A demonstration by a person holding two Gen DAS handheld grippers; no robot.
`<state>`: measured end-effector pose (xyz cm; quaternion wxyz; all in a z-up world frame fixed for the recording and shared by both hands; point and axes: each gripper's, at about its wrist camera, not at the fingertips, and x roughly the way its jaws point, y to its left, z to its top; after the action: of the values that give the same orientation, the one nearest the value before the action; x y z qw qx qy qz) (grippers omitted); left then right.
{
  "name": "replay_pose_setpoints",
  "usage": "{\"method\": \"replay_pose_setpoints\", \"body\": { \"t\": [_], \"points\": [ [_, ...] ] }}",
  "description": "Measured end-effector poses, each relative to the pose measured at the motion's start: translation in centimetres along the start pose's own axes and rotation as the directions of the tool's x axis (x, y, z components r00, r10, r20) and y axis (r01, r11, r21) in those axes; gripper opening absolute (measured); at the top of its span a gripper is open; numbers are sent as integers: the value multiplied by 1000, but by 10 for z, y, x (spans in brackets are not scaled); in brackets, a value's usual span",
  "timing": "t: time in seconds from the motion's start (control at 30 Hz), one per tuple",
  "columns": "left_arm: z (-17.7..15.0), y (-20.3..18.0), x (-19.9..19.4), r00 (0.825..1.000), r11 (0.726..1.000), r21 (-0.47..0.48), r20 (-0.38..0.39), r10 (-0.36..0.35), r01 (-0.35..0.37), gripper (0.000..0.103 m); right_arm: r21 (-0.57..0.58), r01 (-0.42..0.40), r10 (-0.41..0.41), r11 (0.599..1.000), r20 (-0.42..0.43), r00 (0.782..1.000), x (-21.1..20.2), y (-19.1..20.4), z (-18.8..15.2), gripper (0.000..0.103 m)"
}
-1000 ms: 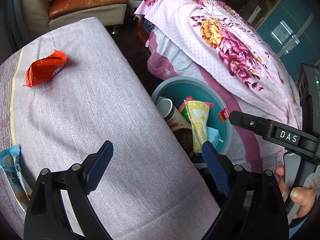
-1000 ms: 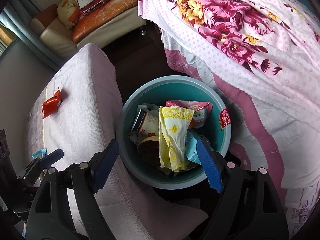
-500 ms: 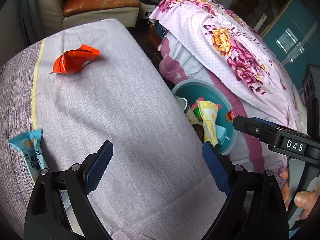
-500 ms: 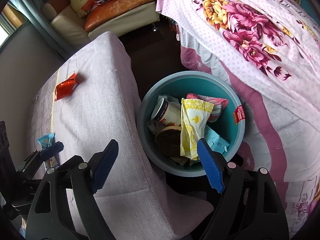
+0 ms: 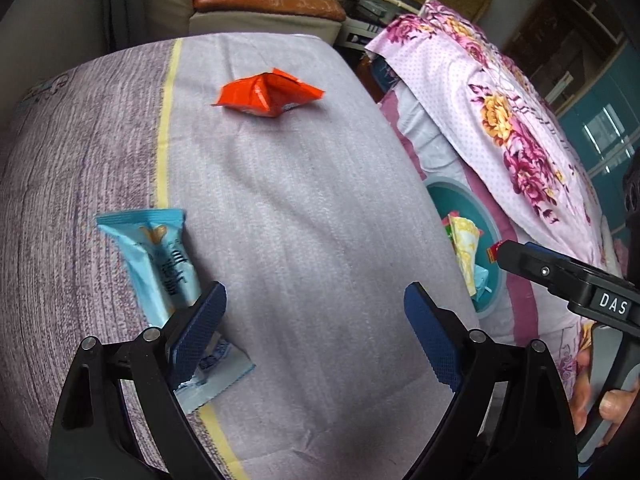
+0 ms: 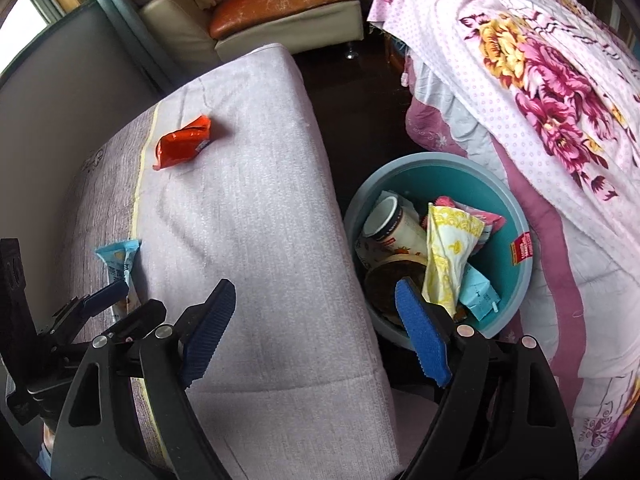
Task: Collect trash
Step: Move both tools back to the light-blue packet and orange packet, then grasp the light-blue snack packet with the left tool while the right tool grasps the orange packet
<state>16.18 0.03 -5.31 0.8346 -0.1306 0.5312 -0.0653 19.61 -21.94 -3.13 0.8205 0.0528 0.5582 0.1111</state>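
Lived-in room: leather sofa at the back, dark floor, a low surface draped in lilac-grey woven cloth with a yellow stripe (image 5: 304,216), treated here as the table.

Trash still out: a crumpled orange foil snack wrapper (image 5: 267,94) lying on the far part of the table, well apart from everything else; a light blue plastic snack packet (image 5: 158,258) lying flat nearer, across the yellow stripe. Its near end is hidden behind the left finger of the left gripper (image 5: 314,330). Whether that finger touches the packet cannot be told from either view.

A round teal plastic bin (image 6: 520,216) stands on the floor just beside the table's right edge, against a pink floral quilt (image 6: 552,64). It already holds a paper cup, a yellow-and-white wrapper and other packets.

Left gripper: jaws spread wide, nothing between them, above the table by the blue packet. Right gripper (image 6: 316,328): jaws spread wide and empty, straddling the table's right edge with one finger over the bin. A hand (image 5: 600,396) holds its handle.

Judged step: both tools empty, approach to the next piece. The blue packet is nearest the left gripper.

Next move calls for: centring the left jaws over the packet, lowering to the cloth, closing across its narrow width. Thin film on soft cloth; a pinch may catch fabric.
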Motion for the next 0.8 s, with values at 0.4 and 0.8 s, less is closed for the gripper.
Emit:
{"method": "replay_pose_setpoints", "body": {
  "t": [0.4,0.8],
  "points": [
    [-3,65,-7,993,985,-140,37,110,-104,91,-130,-14,9,991,-44,999,23,66,8,83],
    [-5,94,-60,987,981,-182,139,86,-60,91,-171,-41,28,984,-77,997,41,94,12,83]
  ]
}}
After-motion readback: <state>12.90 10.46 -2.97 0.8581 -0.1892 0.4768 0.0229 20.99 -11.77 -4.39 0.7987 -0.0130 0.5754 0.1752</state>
